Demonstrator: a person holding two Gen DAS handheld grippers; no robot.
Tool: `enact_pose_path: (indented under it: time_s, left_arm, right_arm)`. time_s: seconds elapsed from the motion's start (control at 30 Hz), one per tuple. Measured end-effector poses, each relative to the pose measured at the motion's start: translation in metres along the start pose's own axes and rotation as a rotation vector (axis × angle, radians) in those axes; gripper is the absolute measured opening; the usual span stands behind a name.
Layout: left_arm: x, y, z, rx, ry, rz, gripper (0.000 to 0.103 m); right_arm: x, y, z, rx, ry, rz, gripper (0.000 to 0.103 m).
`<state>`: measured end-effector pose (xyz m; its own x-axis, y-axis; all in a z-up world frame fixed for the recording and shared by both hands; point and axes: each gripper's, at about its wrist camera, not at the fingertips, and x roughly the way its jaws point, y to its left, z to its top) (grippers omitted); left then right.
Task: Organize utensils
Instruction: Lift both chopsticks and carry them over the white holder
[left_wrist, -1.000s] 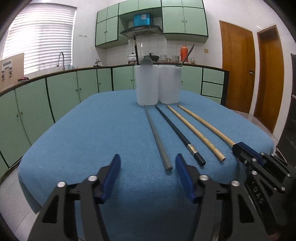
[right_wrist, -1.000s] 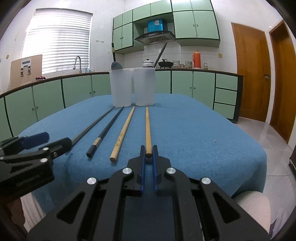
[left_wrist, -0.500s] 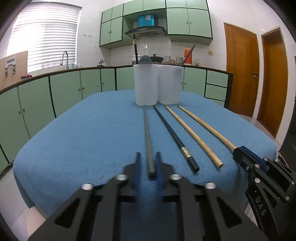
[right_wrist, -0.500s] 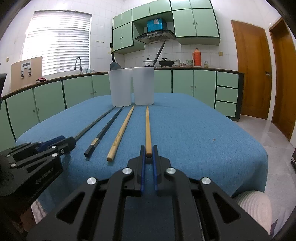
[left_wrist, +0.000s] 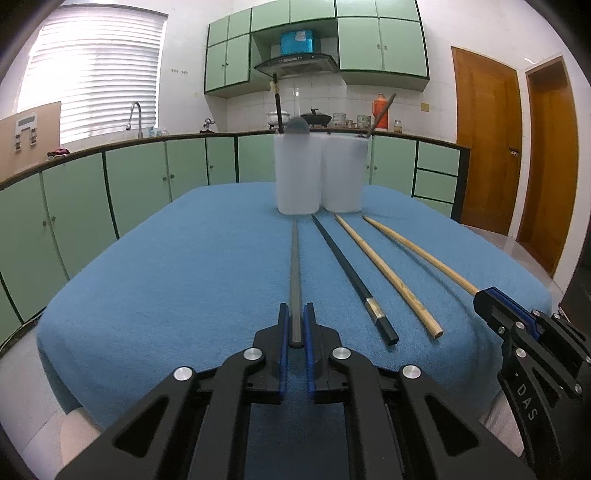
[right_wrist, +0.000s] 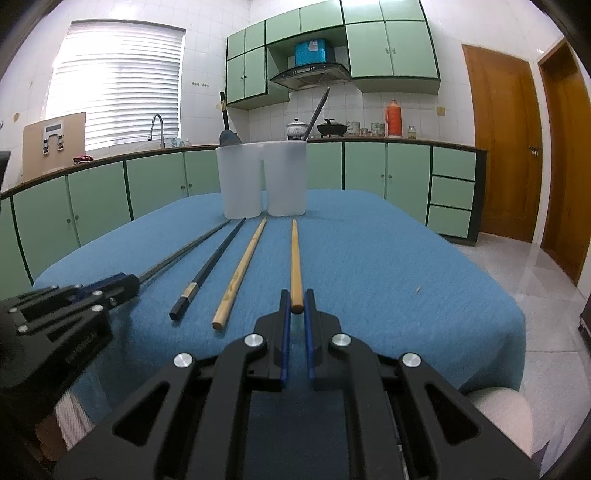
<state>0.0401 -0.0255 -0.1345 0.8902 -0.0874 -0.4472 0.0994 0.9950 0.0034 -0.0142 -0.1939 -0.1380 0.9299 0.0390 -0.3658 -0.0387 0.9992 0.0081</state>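
Four chopsticks lie on the bench: one grey (left_wrist: 294, 269), one black (left_wrist: 351, 273), two wooden (left_wrist: 384, 269) (left_wrist: 417, 251), beside two white holders (left_wrist: 298, 173) (left_wrist: 343, 173).

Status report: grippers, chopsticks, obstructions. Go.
Left gripper shut on grey chopstick. Right gripper shut on orange chopstick. Path to white holder unobstructed.

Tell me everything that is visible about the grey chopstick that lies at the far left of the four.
The grey chopstick is a long, thin, dull grey rod, metal by its look, plain with no band or mark. It lies flat on the blue cloth, leftmost of four sticks, apart from the black chopstick beside it. Its far tip points at the left white container and ends just short of it. Its near end sits between the blue pads of the left hand-held gripper, which is shut on it.
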Motion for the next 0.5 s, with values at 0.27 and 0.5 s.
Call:
enact_pose_path:
  time_s: [0.27, 0.5]
  left_arm:
    - [-0.026, 0.009, 0.023, 0.002, -0.070, 0.017, 0.008]
    - [-0.056, 0.015, 0.052, 0.014, -0.169, 0.026, 0.007]
  right_arm:
    - [-0.021, -0.005, 0.019, -0.032, -0.058, 0.004, 0.006]
    - [-0.040, -0.014, 0.055, -0.055, -0.134, 0.009, 0.006]
